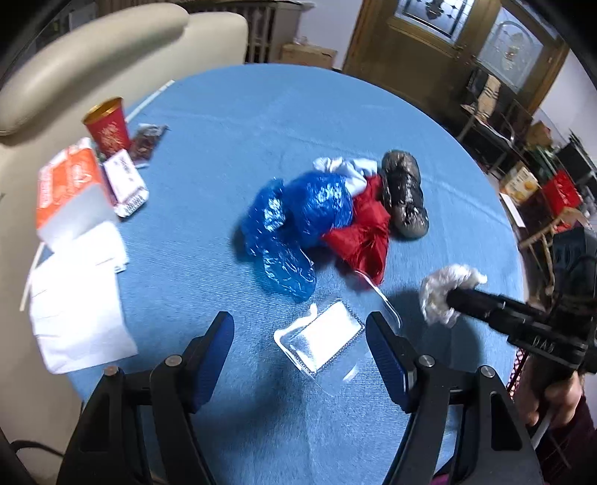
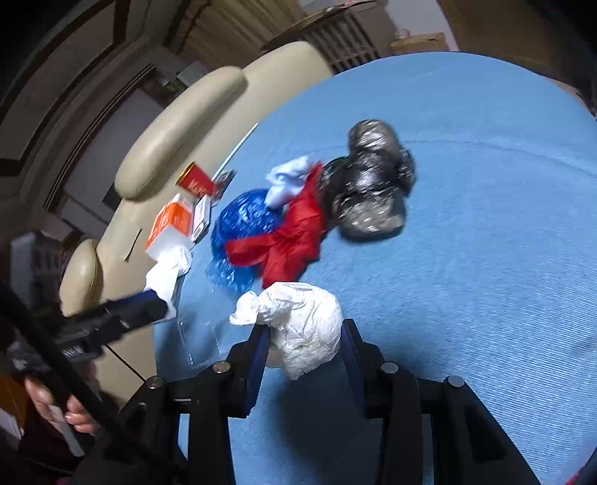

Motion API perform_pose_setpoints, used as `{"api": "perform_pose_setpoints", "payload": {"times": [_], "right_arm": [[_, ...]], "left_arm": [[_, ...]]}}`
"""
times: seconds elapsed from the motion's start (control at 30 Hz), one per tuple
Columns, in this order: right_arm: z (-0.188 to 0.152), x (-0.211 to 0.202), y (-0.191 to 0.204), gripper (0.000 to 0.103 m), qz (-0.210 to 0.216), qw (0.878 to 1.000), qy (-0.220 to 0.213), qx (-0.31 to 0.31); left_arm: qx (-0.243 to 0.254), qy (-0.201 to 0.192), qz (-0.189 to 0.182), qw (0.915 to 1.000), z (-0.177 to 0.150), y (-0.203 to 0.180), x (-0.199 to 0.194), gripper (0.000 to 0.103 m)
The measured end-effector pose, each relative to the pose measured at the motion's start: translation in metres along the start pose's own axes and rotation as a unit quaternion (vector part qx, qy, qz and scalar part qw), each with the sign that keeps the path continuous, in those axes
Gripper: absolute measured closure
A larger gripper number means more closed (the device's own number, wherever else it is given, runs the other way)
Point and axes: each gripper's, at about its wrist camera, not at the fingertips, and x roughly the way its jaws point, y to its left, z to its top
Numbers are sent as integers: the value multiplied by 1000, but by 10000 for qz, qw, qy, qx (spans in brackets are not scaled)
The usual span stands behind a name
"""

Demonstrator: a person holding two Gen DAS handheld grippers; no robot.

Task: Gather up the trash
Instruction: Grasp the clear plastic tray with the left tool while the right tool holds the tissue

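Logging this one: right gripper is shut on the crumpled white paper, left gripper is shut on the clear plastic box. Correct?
Not quite. The left gripper is open: in the left wrist view its fingers stand apart on either side of the clear plastic box, not touching it. The right gripper is indeed shut on the crumpled white paper.

A round bench (image 1: pixel 373 123) under a blue cloth fills both views. To its left stands a cream padded armchair (image 1: pixel 93 56), its backrest curving along the bench's edge. Behind the chair a ribbed radiator (image 1: pixel 261 33) lines the far wall, with a cardboard box (image 1: pixel 308 55) beside it. At far right a wooden door (image 1: pixel 447 48) with patterned glass panes stands, and boxes and crates (image 1: pixel 522 182) crowd the floor beyond.
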Motion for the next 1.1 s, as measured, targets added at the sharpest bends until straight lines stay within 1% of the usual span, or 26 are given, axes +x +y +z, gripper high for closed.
{"api": "perform_pose_setpoints", "payload": {"times": [0.13,0.23,0.37,0.43,0.57,0.63,0.73,0.93,1.1], "right_arm": [[7,2,1,62,-277,9996,-77,56],[14,4,4,62,-393,9989,-178,183],[19,9,14,62,-685,9969,-280,256],[19,8,19,62,-826,9952,-371,362],[13,1,26,62,-1122,9912,-512,490],[7,-4,31,62,-1281,9885,-551,590],[-4,-14,35,62,-1502,9843,-605,702],[-28,-44,38,62,-1859,9731,-876,1038],[-55,-68,35,62,-2052,9648,-1012,1297]], "left_arm": [[361,-113,-322,9988,-2,0,1,30],[732,-105,-586,9955,-4,-3,4,30],[1332,-89,-850,9874,-9,-9,11,29],[1526,-95,-972,9835,-11,-9,13,30],[1753,-78,-1278,9762,-14,-8,18,30],[1902,-76,-1364,9722,-16,-8,21,30],[1914,-94,-1550,9691,-14,-6,24,30],[1943,-142,-1580,9680,-14,-2,29,30],[2006,-267,-1470,9682,-19,-4,29,31]]}}
